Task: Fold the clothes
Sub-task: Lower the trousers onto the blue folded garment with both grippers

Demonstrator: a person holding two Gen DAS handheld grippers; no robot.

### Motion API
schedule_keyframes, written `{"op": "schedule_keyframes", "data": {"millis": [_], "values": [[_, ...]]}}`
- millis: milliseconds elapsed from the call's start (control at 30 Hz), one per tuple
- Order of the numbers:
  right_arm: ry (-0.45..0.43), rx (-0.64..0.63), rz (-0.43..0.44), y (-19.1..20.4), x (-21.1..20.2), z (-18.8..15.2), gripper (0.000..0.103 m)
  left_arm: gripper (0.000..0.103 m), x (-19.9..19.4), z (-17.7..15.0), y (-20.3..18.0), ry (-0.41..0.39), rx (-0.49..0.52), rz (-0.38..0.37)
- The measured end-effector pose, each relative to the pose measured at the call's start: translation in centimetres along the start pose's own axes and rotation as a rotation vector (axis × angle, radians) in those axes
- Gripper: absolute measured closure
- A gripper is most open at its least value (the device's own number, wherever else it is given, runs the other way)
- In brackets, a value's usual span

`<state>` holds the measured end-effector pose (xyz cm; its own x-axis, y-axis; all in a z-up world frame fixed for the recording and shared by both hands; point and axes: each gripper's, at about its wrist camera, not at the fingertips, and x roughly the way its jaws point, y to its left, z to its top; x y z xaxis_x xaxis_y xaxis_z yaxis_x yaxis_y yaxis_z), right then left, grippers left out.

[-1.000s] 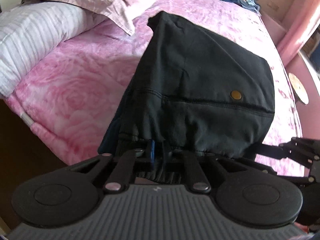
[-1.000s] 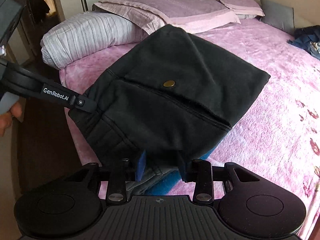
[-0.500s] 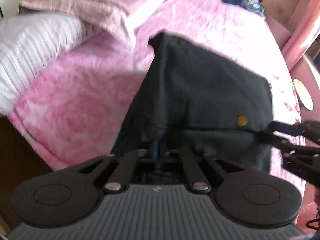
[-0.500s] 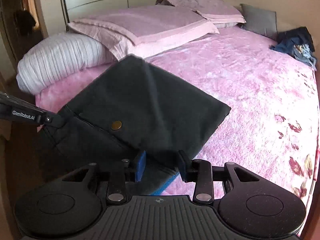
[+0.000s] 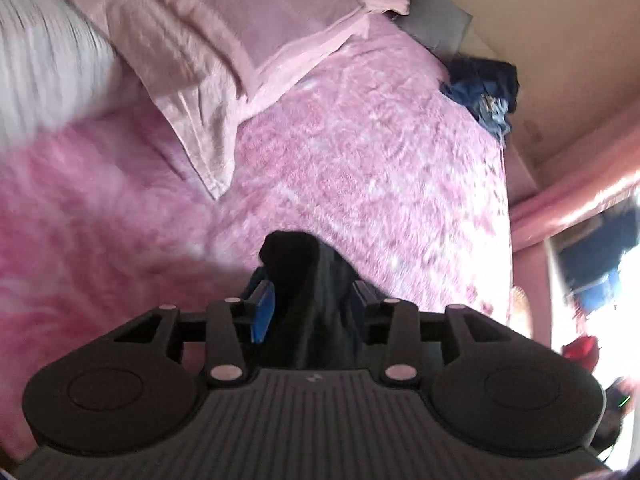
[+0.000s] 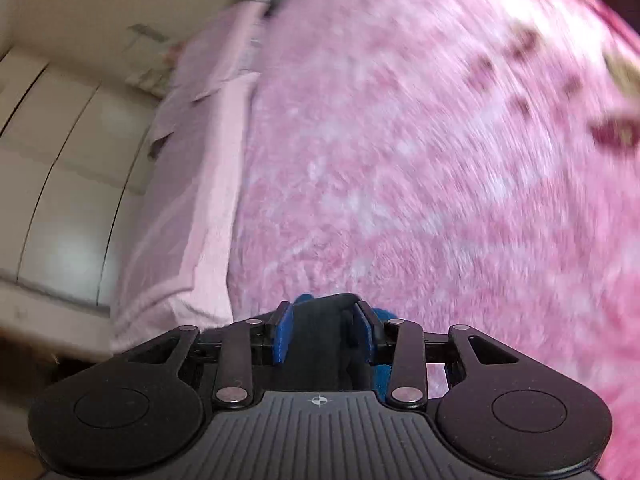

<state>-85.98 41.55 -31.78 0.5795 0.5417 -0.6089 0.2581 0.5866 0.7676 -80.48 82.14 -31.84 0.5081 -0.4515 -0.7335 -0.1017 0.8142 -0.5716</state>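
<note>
left tongs (image 5: 308,304) opening around dark garment (image 5: 316,300), mostly hidden

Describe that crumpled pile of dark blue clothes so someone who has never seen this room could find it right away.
Start at the pink bedspread and go to its far edge by the wall. The pile of dark blue clothes lies there beside the grey cushion, crumpled, the only dark heap on the pink.

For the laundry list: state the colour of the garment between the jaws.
Black garment, clearest in the left wrist view.
</note>
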Motion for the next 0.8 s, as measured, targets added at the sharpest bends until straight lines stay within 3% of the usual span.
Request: {"op": "schedule_keyframes", "data": {"millis": [67,100,133,167,333,467,567,700,800], "values": [[0.017,0.055,0.024,-0.7,0.8,0.3,0.067,0.077,1.8,1.1,0.9,0.028,-0.047,-0.042],[0.019,0.055,0.018,-1.1,0.7,0.3,0.084,0.083,2.3,1.0,1.0,0.031,-0.041,-0.048],[0.02,0.055,0.013,-1.5,0.6,0.2,0.084,0.094,2.6,0.7,1.0,0.032,-0.028,-0.051],[0.012,0.054,0.018,-1.7,0.5,0.1,0.086,0.097,2.5,0.5,1.3,0.021,-0.022,-0.063],[-0.032,0.009,-0.008,-2.6,0.3,-0.4,0.092,0.098,2.3,-0.3,3.0,-0.044,0.01,-0.143],[-0.047,0.029,-0.037,-3.5,1.7,-1.0,0.092,0.094,3.2,-0.9,2.1,-0.059,0.1,-0.049],[-0.016,-0.09,-0.059,-1.6,1.1,-0.4,0.088,0.085,1.9,-1.2,-0.1,-0.091,0.19,0.052],[-0.037,-0.323,-0.116,2.2,-2.2,-0.9,0.084,0.085,-2.8,-2.4,-2.0,-0.179,0.17,0.159],[-0.041,-0.498,-0.118,4.4,-4.6,-2.8,0.084,0.086,-5.8,-5.7,-2.9,-0.153,0.11,0.059]]}}
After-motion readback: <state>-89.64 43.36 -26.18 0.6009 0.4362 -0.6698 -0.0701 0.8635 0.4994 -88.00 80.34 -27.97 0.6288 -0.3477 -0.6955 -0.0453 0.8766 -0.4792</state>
